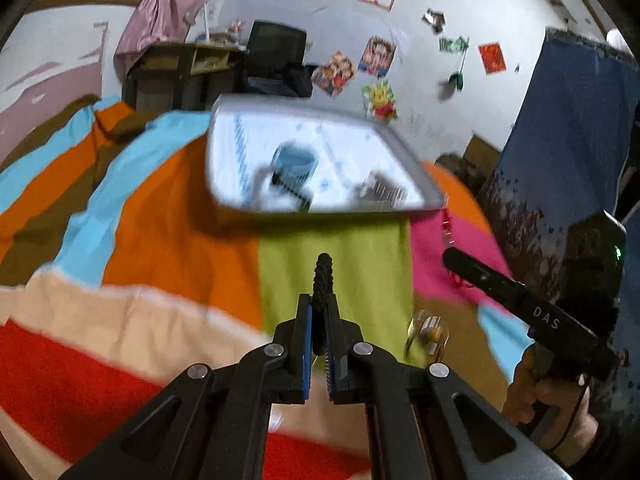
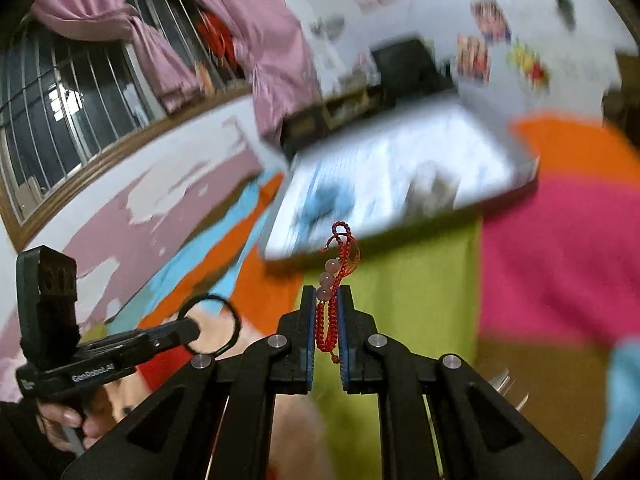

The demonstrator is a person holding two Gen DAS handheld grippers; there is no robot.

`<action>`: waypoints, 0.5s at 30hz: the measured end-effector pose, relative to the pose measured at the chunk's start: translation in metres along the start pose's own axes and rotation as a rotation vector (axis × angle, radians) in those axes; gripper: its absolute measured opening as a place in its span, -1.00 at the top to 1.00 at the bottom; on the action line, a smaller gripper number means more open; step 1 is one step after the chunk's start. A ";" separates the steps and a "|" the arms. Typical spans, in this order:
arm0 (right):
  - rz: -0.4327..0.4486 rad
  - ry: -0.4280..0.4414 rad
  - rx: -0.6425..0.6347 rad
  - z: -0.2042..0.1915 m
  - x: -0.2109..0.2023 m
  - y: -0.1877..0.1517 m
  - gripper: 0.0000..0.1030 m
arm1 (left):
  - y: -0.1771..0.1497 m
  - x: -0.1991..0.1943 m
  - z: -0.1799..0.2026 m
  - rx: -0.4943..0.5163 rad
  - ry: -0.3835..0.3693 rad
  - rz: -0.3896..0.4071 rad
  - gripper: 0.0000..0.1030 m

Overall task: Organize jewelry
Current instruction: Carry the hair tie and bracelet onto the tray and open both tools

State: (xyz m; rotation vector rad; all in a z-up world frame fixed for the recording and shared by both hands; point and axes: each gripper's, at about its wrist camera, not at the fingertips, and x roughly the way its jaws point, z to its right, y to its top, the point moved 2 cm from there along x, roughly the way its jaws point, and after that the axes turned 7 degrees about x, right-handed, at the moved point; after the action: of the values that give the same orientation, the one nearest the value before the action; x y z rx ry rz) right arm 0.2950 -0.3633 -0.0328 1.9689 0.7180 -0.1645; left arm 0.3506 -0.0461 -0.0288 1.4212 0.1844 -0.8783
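Note:
In the left wrist view my left gripper is shut on a black braided bracelet that sticks up past the fingertips. In the right wrist view my right gripper is shut on a red cord bracelet with three pink beads. Both hang over the green stripe of the blanket, just short of a white tray, seen blurred as the white tray from the right. The right gripper shows at the right, the left gripper at the left with the black bracelet's loop.
A striped multicolour blanket covers the surface. The tray holds a blue cup-like item and a dark item. A shiny gold-and-silver piece lies on the blanket. A blue cloth-covered stand rises at the right; a desk stands behind.

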 end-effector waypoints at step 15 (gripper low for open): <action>0.016 -0.179 -0.154 0.060 0.055 0.103 0.82 | 0.108 0.124 0.039 -0.018 0.067 -0.003 0.89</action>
State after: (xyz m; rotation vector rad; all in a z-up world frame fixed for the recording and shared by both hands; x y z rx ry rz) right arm 0.4070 -0.4251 -0.0058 1.7869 0.5809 -0.2649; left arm 0.4878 -0.1435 -0.0122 1.4348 0.2444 -0.8299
